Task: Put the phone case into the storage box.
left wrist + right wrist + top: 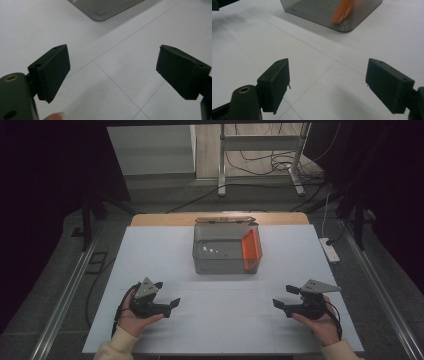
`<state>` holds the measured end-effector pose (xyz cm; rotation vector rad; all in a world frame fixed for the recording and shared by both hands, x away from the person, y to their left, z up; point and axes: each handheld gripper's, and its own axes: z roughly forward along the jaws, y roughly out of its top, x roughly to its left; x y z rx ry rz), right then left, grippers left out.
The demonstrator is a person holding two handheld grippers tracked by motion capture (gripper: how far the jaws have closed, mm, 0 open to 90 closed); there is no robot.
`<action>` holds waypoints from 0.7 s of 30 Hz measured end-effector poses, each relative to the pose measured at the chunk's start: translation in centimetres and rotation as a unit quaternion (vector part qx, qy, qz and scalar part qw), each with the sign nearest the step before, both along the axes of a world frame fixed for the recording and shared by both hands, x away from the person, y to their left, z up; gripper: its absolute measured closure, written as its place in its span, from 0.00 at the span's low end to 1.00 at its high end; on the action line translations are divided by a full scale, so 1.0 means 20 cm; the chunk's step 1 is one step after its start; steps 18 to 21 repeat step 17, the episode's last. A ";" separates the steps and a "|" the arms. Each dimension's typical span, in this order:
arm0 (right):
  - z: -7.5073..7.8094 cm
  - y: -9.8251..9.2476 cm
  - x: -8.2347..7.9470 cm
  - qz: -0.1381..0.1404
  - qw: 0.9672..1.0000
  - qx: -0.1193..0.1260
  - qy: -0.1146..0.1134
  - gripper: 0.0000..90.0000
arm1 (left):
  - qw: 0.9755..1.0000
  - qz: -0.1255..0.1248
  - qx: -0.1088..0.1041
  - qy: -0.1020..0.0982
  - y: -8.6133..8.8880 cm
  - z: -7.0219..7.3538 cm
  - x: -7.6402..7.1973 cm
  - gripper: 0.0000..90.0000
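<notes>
High view. My left tool [167, 296] and right tool [284, 297] rested low on the white desk [150, 250], each released and holding nothing. The grey box [220, 251] sat ahead of both, at the desk's far middle, well apart from either tool. Its long axis ran left to right. The orange piece [251, 249] stood tilted inside against the box's right end wall, so it lay nearer my right tool. A lid or handle sat at the box's far edge; I could not tell which. A white power strip [330, 250] lay off the desk's right edge, out of the way. Nothing stood between tools and box.

Left gripper view. My left tool [112, 72] had its jaws wide apart over bare desk. One rounded corner of the box [102, 8] showed ahead and slightly left. A fingertip [53, 116] showed at the bottom edge.

Right gripper view. My right tool [327, 85] was likewise spread and empty. The box [312, 10] lay straight ahead, the orange piece [342, 11] leaning behind its near wall. Judged: reaching it meant going forward and over the rim from above; the wall barred a level approach.
</notes>
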<state>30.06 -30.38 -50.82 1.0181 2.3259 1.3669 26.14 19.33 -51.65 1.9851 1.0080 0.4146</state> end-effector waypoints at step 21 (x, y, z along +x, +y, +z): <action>0.00 0.02 0.00 0.013 1.000 -0.010 -0.001 0.22 | 1.000 0.003 0.002 0.004 0.00 -0.01 0.00 0.13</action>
